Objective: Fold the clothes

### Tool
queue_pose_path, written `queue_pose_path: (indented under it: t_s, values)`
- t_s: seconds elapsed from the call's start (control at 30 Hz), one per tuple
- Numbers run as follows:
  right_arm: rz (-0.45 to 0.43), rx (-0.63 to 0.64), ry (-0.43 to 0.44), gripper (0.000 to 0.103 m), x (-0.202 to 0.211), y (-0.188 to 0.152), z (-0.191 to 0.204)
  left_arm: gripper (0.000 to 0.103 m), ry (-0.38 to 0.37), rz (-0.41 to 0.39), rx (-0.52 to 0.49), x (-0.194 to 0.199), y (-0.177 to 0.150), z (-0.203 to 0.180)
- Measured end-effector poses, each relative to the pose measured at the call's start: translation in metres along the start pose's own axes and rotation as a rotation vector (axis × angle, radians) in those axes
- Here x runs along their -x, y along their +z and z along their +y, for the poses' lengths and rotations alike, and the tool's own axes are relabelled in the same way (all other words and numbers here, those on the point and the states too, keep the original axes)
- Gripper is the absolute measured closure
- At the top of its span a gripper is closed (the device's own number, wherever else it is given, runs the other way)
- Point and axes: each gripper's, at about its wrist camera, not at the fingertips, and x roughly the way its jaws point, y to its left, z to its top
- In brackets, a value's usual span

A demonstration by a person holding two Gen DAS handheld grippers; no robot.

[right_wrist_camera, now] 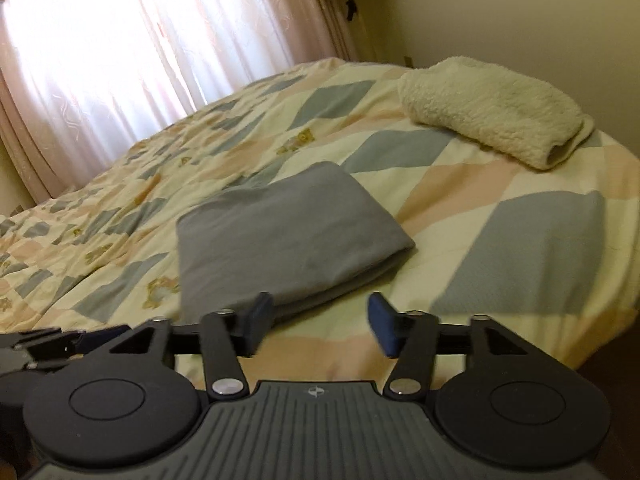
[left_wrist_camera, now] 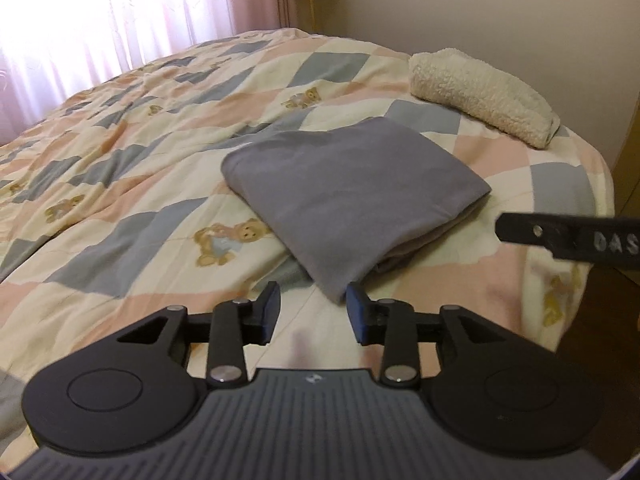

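The curtain (left_wrist_camera: 100,12) covers the bright window at the far left. The quilt (left_wrist_camera: 120,168) with its bear-and-diamond print covers the bed.

The left gripper (left_wrist_camera: 313,311) is released, with a clear gap between its blue pads and nothing in it. It hovers just short of the near corner of the grey garment (left_wrist_camera: 352,188). That garment lies on the quilt near the bed's front edge as a compact, stacked rectangle with its layered edges facing right. The right gripper (right_wrist_camera: 320,328) is also spread apart and empty, just before the near edge of the grey garment (right_wrist_camera: 288,232). The cream fleece item (left_wrist_camera: 480,96) lies rolled at the far right corner of the bed, well apart from the grey garment.

Judgement: the grey garment appears fully folded, so the step in hand is most likely completion or transition. The next move calls either for a pinch on the stacked edge to relocate it without spilling layers, or for a reach to another item.

Hard to make out: whether the fleece item is properly folded, and the garment type. The bed's near left part is cut off behind the gripper bodies.
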Motion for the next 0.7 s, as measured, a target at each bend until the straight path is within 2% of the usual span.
queue_pose_path:
  t_s: [0.13,0.23,0.3,0.43,0.47,0.5,0.7]
  values:
    - [-0.008,0.012,-0.005,0.033,0.030,-0.016,0.009,0.061,0.000,-0.022,0.019,0.031,-0.008,0.000]
    - [-0.017,0.014,-0.007,0.024,0.052,-0.024,0.015,0.050,0.010,-0.048,0.030,0.052,-0.012,-0.002]
    - [-0.021,0.012,-0.005,0.017,0.067,-0.028,0.017,0.039,0.010,-0.056,0.038,0.066,-0.014,-0.004]
    - [-0.046,0.025,-0.022,0.008,0.093,-0.029,0.025,0.033,0.013,-0.068,0.043,0.089,-0.018,-0.008]
    - [-0.049,0.034,-0.025,0.006,0.097,-0.030,0.027,0.029,0.014,-0.070,0.043,0.095,-0.019,-0.008]
    - [-0.052,0.043,-0.029,0.005,0.101,-0.030,0.029,0.023,0.015,-0.074,0.044,0.100,-0.021,-0.009]
    - [-0.041,0.063,-0.051,0.003,0.111,-0.033,0.038,0.010,0.044,-0.095,0.048,0.123,-0.028,-0.008]
